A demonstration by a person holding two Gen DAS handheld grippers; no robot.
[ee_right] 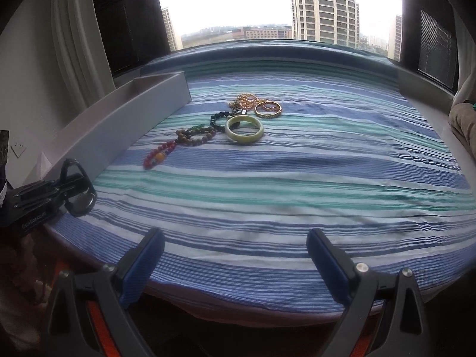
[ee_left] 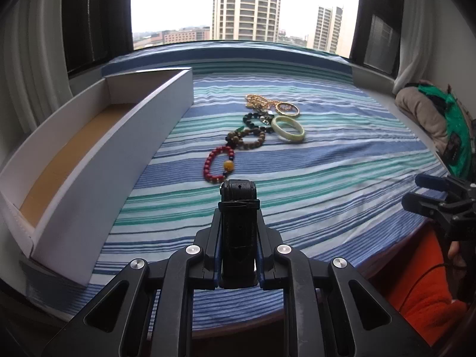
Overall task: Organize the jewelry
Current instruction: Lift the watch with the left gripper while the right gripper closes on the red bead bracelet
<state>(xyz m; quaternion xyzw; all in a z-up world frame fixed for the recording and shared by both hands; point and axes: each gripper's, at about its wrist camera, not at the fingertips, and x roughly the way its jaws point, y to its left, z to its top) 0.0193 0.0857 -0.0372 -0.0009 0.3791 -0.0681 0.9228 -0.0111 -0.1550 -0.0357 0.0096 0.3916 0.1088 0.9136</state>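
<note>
Black watch (ee_left: 239,232) in left tool (ee_left: 239,208) (angled downward)

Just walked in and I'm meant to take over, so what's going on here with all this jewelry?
A person is sorting jewelry with hand-held tongs. The left tongs are shut on a black watch, held above the striped cloth. The right tongs are open and hold nothing. The red bead bracelet, pale green bangle and gold chain lie on the cloth beside the white box.

Open striped cloth (ee_right: 297,178), box (ee_left: 98,160) walling left
</note>
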